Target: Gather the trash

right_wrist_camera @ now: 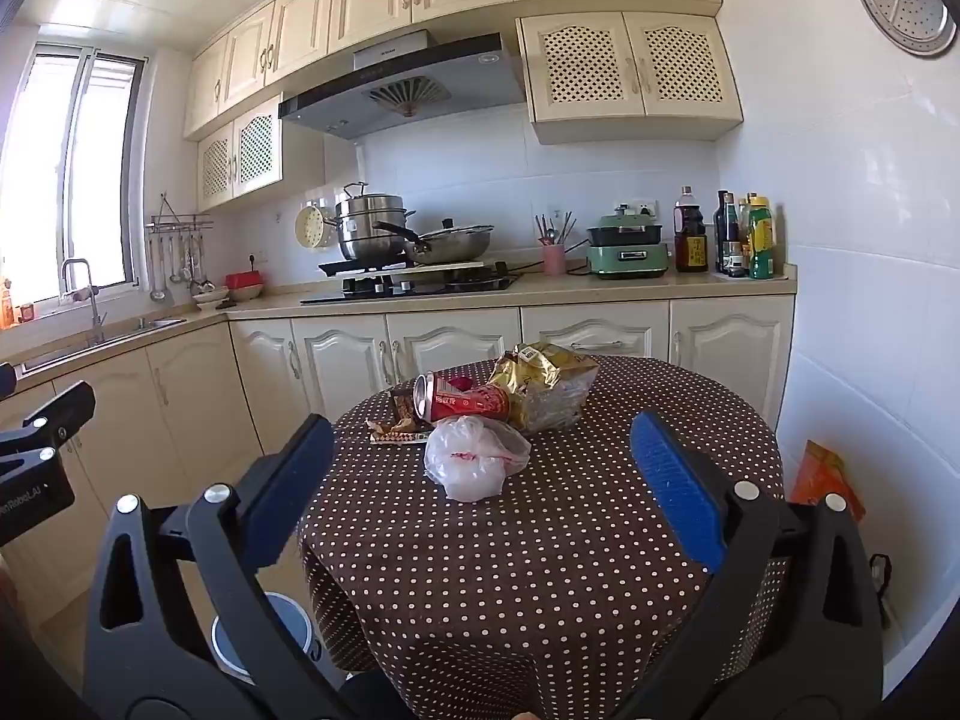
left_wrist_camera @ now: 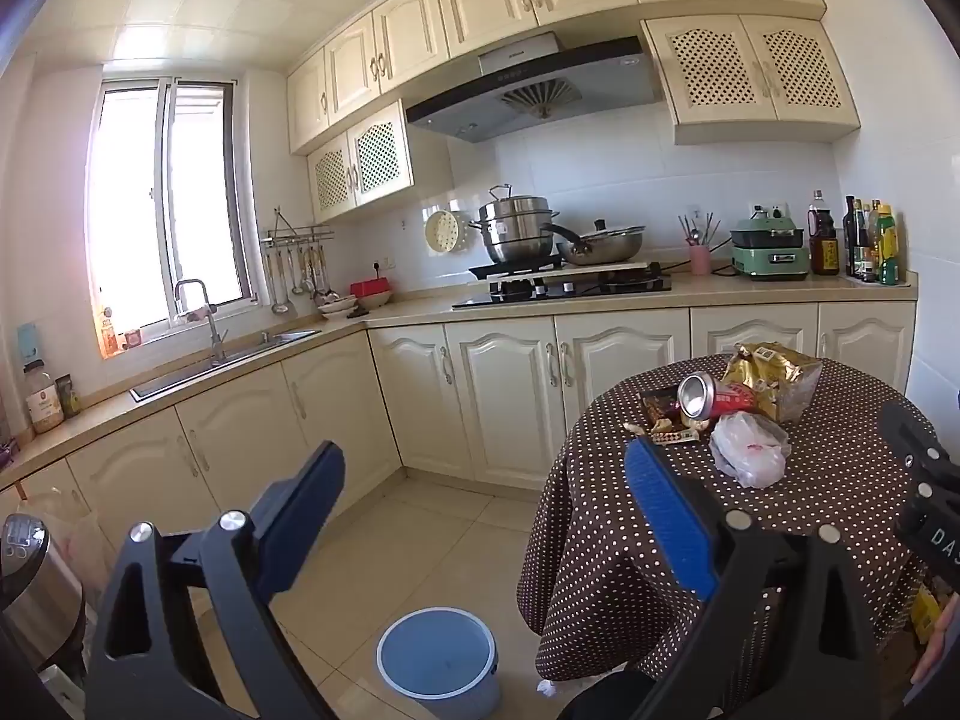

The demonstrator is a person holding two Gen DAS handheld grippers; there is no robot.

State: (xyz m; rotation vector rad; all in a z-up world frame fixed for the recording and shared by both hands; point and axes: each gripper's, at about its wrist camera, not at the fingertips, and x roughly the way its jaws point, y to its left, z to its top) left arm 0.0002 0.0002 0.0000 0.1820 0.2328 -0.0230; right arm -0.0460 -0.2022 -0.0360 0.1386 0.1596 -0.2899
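Observation:
Trash lies on a round table with a brown dotted cloth (right_wrist_camera: 540, 540): a crumpled white plastic bag (right_wrist_camera: 474, 456), a red can (right_wrist_camera: 462, 402) on its side, a gold snack bag (right_wrist_camera: 543, 384) and small wrappers (right_wrist_camera: 399, 423). The same pile shows in the left wrist view: plastic bag (left_wrist_camera: 750, 450), can (left_wrist_camera: 714, 396), gold bag (left_wrist_camera: 771, 378). A blue bin (left_wrist_camera: 438, 660) stands on the floor left of the table. My right gripper (right_wrist_camera: 480, 492) is open and empty, in front of the table's near edge. My left gripper (left_wrist_camera: 486, 510) is open and empty, above the floor left of the table.
Kitchen counter (right_wrist_camera: 600, 288) with stove, pots (right_wrist_camera: 372, 228), green appliance (right_wrist_camera: 627, 252) and bottles (right_wrist_camera: 744, 234) runs behind the table. A sink (left_wrist_camera: 228, 354) is at the left under the window. A steel cooker (left_wrist_camera: 36, 594) stands at the far left. An orange bag (right_wrist_camera: 825, 480) lies right of the table.

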